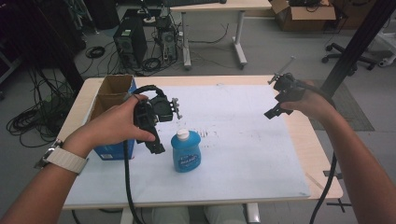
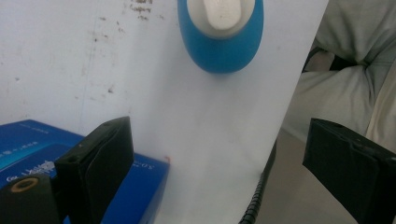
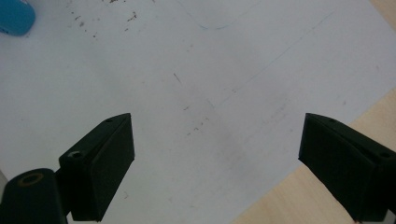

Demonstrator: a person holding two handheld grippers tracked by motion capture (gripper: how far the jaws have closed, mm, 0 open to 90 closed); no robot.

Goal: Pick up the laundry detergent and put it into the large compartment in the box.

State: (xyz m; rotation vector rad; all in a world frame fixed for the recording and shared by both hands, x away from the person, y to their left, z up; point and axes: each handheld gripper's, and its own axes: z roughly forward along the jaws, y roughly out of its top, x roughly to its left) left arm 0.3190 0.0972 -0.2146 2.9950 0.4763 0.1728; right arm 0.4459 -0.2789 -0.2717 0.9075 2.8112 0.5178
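While left tongs (image 1: 156, 135) hang beside the bottle (image 1: 186, 151), right tongs (image 1: 276, 110) hover apart.

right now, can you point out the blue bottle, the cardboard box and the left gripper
blue bottle (image 1: 187, 156), high view, on the front label of its body
cardboard box (image 1: 112, 91), high view, on the inner wall of the open top
left gripper (image 2: 215, 172), left gripper view, midway between its two black fingers, which stand open

White wristwatch strap (image 1: 65, 160), black tools
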